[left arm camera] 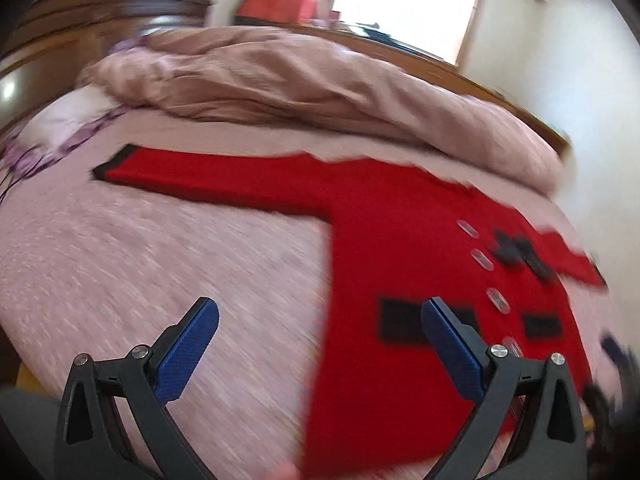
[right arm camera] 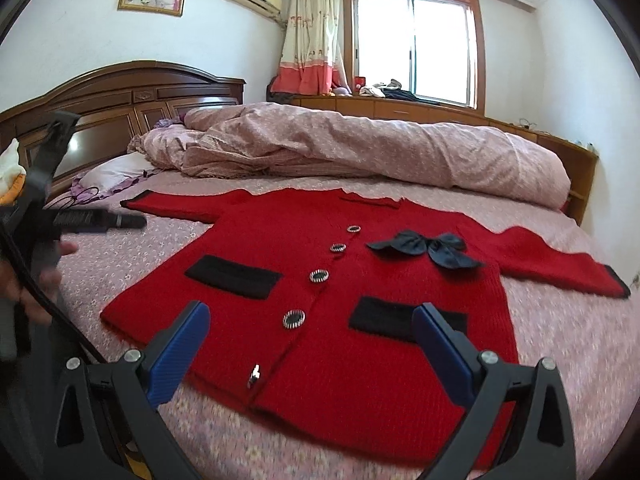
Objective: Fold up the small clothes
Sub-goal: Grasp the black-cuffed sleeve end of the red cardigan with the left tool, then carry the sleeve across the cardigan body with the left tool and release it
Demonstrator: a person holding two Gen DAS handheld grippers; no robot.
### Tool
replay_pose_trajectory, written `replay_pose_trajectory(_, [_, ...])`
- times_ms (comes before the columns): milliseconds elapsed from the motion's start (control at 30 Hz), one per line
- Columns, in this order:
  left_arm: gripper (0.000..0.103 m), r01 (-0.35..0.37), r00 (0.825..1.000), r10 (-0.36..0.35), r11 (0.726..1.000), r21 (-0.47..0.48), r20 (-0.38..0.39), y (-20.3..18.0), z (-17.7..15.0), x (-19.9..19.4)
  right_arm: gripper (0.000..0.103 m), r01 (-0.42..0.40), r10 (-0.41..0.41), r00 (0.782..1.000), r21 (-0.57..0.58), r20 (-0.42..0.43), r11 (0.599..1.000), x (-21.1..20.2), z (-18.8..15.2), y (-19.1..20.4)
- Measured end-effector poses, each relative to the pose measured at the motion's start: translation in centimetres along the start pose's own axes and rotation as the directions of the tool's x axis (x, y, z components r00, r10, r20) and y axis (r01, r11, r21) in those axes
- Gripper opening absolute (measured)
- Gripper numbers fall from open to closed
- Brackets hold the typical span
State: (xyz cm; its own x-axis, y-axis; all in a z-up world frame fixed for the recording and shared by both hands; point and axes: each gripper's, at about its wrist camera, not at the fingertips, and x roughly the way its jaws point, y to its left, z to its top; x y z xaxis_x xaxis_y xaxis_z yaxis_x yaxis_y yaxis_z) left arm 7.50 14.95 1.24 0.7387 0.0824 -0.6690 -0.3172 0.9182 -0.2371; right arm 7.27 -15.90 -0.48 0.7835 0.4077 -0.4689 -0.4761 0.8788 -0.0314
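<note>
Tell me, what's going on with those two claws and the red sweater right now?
Left gripper open, empty. Right gripper open, empty. Red cardigan flat on bed, unfolded. Black bow lying on it.

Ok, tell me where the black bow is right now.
In the right wrist view the black bow lies on the chest of the red cardigan, right of the button row and above the right-hand black pocket.

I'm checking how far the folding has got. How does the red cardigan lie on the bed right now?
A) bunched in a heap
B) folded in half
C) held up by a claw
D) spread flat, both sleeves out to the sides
D: the red cardigan lies flat on the bed with both sleeves stretched outward, and both claws are open and empty.
</note>
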Motion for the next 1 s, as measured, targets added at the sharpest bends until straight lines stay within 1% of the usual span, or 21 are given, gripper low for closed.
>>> replay_pose_trajectory(67, [0.098,-0.029,1.000,0.029,0.996,-0.086,-0.008,3.1,2.0,1.3,0.103,-0.003,0.003,1.000,-0.001,0.000,1.000,1.0,0.8,-0.2])
replay_pose_trajectory(133, [0.098,-0.046,0.999,0.044,0.980,-0.193,-0.016,7.2,4.0,2.6,0.103,-0.013,0.013,1.000,0.013,0.003,1.000,1.8,1.5,-0.8])
replay_pose_trajectory(167, [0.097,-0.057,0.998,0.054,0.968,-0.246,-0.019,9.2,4.9,3.2,0.103,-0.018,0.018,1.000,0.019,0.002,1.000,2.1,1.8,-1.1])
replay_pose_trajectory(233, [0.096,-0.078,0.997,0.075,0.947,-0.311,-0.022,12.1,5.9,3.9,0.103,-0.019,0.019,1.000,0.023,0.003,1.000,3.4,2.6,-1.7])
replay_pose_trajectory(367, [0.095,-0.134,0.991,0.129,0.894,-0.428,-0.041,18.2,8.2,6.0,0.103,0.018,-0.018,1.000,-0.009,0.002,1.000,6.3,4.1,-3.0])
replay_pose_trajectory(400, [0.095,-0.144,0.989,0.135,0.875,-0.461,-0.053,19.8,8.6,6.8,0.103,0.026,-0.026,1.000,-0.015,-0.008,1.000,7.7,4.5,-3.7])
replay_pose_trajectory(467, [0.094,-0.160,0.987,0.145,0.829,-0.536,-0.071,22.2,8.7,8.0,0.103,0.028,-0.028,1.000,-0.014,-0.013,1.000,8.3,4.7,-4.0])
replay_pose_trajectory(500, [0.094,-0.162,0.987,0.140,0.797,-0.582,-0.083,23.3,8.4,8.6,0.103,0.026,-0.026,1.000,-0.013,-0.017,1.000,8.8,4.8,-4.4])
replay_pose_trajectory(567, [0.092,-0.142,0.990,0.101,0.749,-0.647,-0.100,25.0,8.0,9.9,0.103,0.014,-0.014,1.000,0.001,-0.015,1.000,9.9,5.2,-5.3])
replay_pose_trajectory(600, [0.091,-0.126,0.992,0.081,0.720,-0.682,-0.098,25.8,7.8,10.4,0.103,0.015,-0.015,1.000,0.006,-0.016,1.000,10.1,5.3,-5.6])
replay_pose_trajectory(633, [0.091,-0.115,0.993,0.077,0.704,-0.701,-0.086,26.3,7.8,10.8,0.103,0.018,-0.018,1.000,0.014,-0.016,1.000,10.4,5.5,-6.0])
replay_pose_trajectory(733, [0.091,-0.089,0.996,0.082,0.686,-0.722,-0.045,27.7,8.4,11.5,0.103,0.032,-0.032,0.999,0.046,-0.010,0.998,10.8,6.0,-7.6])
replay_pose_trajectory(867, [0.091,-0.050,0.998,0.067,0.664,-0.746,-0.008,29.2,9.2,12.4,0.103,0.035,-0.035,0.999,0.117,-0.002,0.993,10.9,6.1,-9.8])
replay_pose_trajectory(933, [0.091,-0.023,0.999,0.050,0.645,-0.764,0.013,30.1,9.6,12.8,0.103,0.047,-0.046,0.999,0.139,-0.011,0.989,11.2,6.1,-10.7])
replay_pose_trajectory(1000, [0.091,0.001,0.999,0.027,0.642,-0.766,0.025,30.7,10.2,13.3,0.103,0.060,-0.058,0.998,0.147,-0.022,0.987,11.5,6.0,-11.2])
